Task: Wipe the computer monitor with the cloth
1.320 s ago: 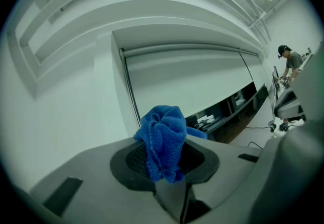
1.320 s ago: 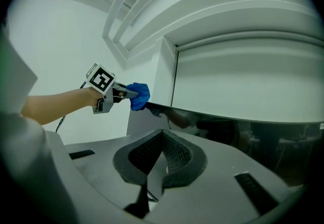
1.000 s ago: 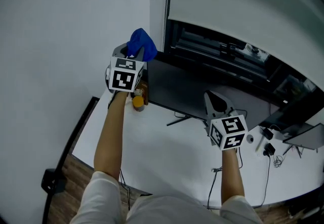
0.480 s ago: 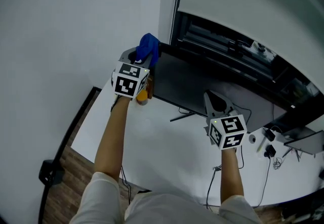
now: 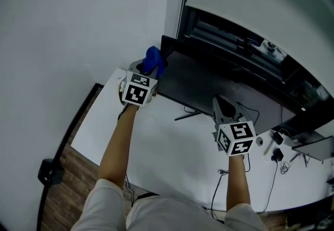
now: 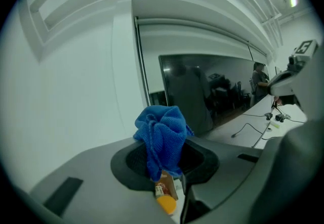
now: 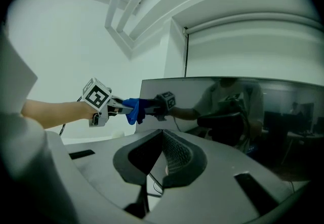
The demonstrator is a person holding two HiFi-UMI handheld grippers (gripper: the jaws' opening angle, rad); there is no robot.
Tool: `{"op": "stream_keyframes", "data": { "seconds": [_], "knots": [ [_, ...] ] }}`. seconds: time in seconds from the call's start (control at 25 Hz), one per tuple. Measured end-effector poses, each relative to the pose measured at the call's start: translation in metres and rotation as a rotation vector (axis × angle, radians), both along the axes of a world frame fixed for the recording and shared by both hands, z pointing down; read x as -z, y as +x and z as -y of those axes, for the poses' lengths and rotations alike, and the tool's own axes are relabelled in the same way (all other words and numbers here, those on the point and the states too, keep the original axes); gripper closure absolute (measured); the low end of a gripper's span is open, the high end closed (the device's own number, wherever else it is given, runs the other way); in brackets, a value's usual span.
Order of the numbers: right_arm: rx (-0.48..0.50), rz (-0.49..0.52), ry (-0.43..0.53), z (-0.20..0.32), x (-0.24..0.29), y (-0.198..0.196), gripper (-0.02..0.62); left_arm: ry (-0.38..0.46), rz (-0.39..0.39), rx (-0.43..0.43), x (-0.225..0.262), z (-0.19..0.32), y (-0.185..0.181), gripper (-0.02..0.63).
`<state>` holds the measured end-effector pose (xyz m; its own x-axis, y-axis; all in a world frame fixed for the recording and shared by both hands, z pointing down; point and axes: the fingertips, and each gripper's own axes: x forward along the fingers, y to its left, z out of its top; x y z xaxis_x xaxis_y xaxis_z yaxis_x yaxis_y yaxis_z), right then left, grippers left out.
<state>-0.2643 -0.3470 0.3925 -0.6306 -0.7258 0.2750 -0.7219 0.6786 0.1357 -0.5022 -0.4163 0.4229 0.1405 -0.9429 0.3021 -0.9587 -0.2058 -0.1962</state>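
Blue terry cloth (image 6: 163, 134) is bunched into a wad and pinched between the jaws of the left tool (image 5: 150, 68), with most of it sticking out past the tips. Take the monitor (image 5: 209, 84) as the landmark. The cloth sits at the monitor's left edge, high up near the top corner. In the right gripper view it meets its own reflection in the dark glass, so it is either touching the screen or just shy of it; I cannot tell which.

From that spot the whole screen runs away to the right, its long axis lying sideways along the bench (image 5: 156, 146). I judge the coming wipe would travel rightward across the glass from this corner. The left tool is clearly the nearer one to the monitor, and it carries the cloth. The right tool (image 5: 221, 104) hangs in front of the monitor's lower middle, apart from the glass, its jaws pressed together on nothing.

Below the monitor's left corner, seen under the cloth in the left gripper view, a small brown bottle with an orange cap (image 6: 165, 196) sits on the bench. It is close enough that a low stroke might knock it.
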Motion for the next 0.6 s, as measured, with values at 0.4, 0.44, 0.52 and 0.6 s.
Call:
{"op": "stream_keyframes", "data": {
  "seconds": [0.4,0.44,0.52,0.6],
  "knots": [
    [-0.001,-0.026,-0.080,0.001,-0.053,0.011,0.580,-0.165,-0.043,0.039,-0.109,-0.001,0.004,0.495],
    [-0.002,-0.027,-0.091,0.002,-0.059,0.013,0.580,-0.181,-0.050,0.047,-0.119,-0.001,0.004,0.495],
    [-0.004,-0.027,-0.113,0.003,-0.071,0.016,0.580,-0.213,-0.062,0.061,-0.140,-0.001,0.003,0.495],
    [-0.007,-0.030,-0.133,0.003,-0.082,0.019,0.580,-0.238,-0.072,0.068,-0.161,-0.002,0.004,0.495]
  ]
}}
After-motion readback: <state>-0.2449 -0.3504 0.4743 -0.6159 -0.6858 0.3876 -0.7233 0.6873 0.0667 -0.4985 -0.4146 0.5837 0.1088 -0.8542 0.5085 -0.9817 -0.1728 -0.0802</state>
